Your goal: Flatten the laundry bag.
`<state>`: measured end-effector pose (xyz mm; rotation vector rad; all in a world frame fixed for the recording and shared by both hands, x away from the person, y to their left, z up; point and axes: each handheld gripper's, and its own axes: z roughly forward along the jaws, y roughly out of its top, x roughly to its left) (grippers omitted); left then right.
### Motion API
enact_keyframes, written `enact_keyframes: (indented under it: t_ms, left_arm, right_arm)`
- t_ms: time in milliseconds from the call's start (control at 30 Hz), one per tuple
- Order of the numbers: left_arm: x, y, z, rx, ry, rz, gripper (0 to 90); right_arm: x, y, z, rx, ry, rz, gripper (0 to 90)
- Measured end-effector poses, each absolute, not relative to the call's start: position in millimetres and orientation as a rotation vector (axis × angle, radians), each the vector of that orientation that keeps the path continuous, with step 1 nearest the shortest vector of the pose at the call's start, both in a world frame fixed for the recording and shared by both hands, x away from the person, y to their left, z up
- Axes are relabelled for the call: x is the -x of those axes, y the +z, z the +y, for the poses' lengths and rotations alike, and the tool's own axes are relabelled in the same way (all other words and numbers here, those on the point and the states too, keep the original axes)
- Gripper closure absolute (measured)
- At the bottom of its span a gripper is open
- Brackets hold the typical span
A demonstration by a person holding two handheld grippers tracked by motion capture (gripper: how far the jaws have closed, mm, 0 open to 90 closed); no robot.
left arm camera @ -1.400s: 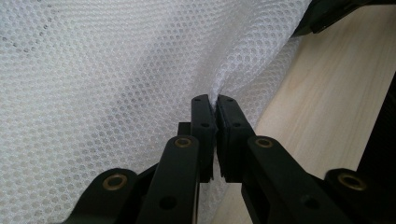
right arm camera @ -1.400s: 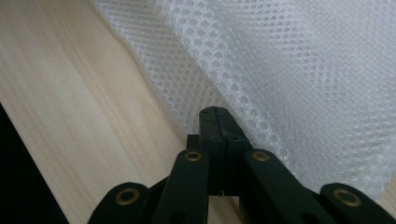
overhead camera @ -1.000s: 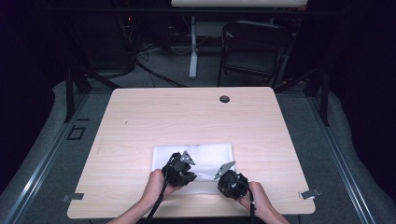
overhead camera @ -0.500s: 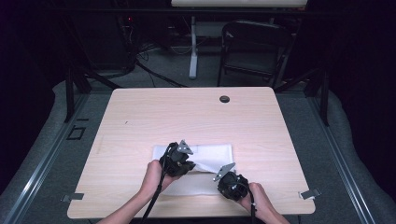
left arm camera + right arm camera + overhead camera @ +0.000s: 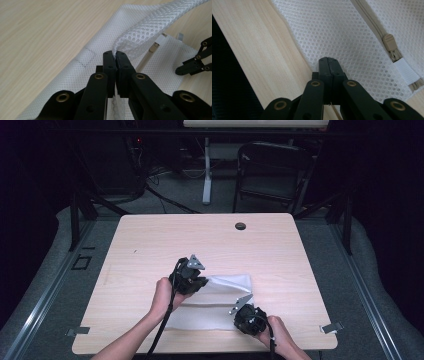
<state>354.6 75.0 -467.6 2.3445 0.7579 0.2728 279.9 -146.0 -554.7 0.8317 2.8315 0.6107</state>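
A white mesh bag (image 5: 220, 292) lies on the wooden table (image 5: 165, 245) near its front edge. My left gripper (image 5: 201, 282) is shut on a fold of the mesh bag (image 5: 155, 30) and holds that part raised off the table, so the fabric arches up from the jaws. My right gripper (image 5: 238, 310) sits low at the bag's front right part, shut on the edge of the mesh bag (image 5: 342, 32) close to the table surface. A beige zipper pull (image 5: 390, 42) lies on the bag just beyond the right jaws. My left gripper (image 5: 116, 53) also sees the right gripper (image 5: 178, 70) farther off.
A round cable hole (image 5: 240, 226) sits near the table's far edge. Metal clamps (image 5: 330, 327) are fixed at the front corners. A dark chair (image 5: 272, 175) and a white stand post (image 5: 207, 170) are behind the table.
My left gripper has risen and moved away from the front edge, pulling the bag's left part up and over itself. The right gripper has stayed in place.
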Motion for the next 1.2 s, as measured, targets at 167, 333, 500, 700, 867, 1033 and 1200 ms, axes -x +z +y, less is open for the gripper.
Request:
enact_keyframes:
  t_ms: [167, 333, 500, 700, 867, 1033, 1200]
  left_arm:
    - [-362, -456, 73, -2.333, 0.307, 0.752, 87.7]
    - [-374, -449, 71, -2.323, 0.348, 0.758, 87.7]
    - [-381, -446, 68, -2.315, 0.363, 0.76, 87.8]
    - [-385, -442, 65, -2.321, 0.381, 0.757, 87.8]
    - [-388, -441, 62, -2.323, 0.392, 0.754, 87.8]
    - [-391, -441, 61, -2.316, 0.404, 0.761, 87.9]
    - [-396, -437, 61, -2.308, 0.418, 0.769, 88.0]
  right_arm:
    - [-280, -555, -147, -0.841, 0.62, 2.843, 90.0]
    - [-280, -554, -148, -0.841, 0.605, 2.851, 90.0]
    - [-281, -554, -148, -0.857, 0.609, 2.856, 90.0]
    - [-278, -550, -131, -0.814, 0.685, 2.796, 90.0]
    - [-277, -551, -127, -0.812, 0.68, 2.772, 90.0]
    - [-280, -556, -131, -0.838, 0.651, 2.804, 90.0]
    - [-280, -556, -132, -0.83, 0.648, 2.839, 90.0]
